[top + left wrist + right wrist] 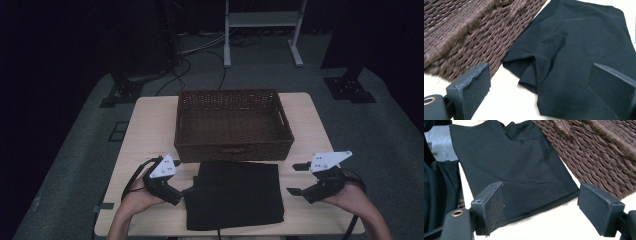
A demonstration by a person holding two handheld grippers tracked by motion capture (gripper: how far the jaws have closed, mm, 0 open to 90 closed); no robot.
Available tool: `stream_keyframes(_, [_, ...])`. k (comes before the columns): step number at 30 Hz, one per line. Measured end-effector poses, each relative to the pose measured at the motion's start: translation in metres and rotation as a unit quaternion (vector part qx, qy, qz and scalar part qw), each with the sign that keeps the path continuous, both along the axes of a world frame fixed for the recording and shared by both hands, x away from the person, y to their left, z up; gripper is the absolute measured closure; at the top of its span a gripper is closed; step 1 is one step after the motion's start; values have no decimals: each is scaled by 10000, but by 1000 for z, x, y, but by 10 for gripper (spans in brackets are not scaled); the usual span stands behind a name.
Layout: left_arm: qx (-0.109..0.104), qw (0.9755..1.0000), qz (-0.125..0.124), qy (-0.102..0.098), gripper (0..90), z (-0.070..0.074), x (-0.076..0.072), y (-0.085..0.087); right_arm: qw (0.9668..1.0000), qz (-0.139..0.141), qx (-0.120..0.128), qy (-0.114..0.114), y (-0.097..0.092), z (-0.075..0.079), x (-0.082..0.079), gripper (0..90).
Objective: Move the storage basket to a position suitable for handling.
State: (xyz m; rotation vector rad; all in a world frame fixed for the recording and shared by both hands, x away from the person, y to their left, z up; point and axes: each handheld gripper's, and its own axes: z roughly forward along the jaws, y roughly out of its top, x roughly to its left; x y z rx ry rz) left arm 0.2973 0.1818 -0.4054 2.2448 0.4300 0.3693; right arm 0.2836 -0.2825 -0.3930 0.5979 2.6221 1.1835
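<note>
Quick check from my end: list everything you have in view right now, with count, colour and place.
folded cloth: one, black, flat on the table's near middle, just in front of the basket, between the two grippers.
basket: one, dark brown wicker, mid-table behind the cloth, nothing visible inside.
table: one, light wood top.
metal frame: one, pale grey, on the floor beyond the table.
cables: several, on the grey floor behind the table.
left gripper: one, black, at the cloth's left edge, jaws open, nothing between the pads.
right gripper: one, black, right of the cloth, jaws open, holding nothing.
hands: two, at the table's near edge, one on each gripper.
</note>
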Motion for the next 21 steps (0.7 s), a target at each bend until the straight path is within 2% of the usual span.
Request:
stream_keyframes(10, [179,9995,-264,61,32,2,3,-20,9992,294,-269,70,22,4,7,193])
stream_keyframes(15, [306,9986,-426,115,32,0,5,-34,9978,502,-417,91,35,2,11,191])
stream_keyframes(20, [362,9980,-504,148,32,-1,6,-42,9970,586,-481,132,42,1,13,191])
stream_keyframes(21, [444,9973,-562,154,32,-2,6,-45,9965,611,-548,152,46,0,14,191])
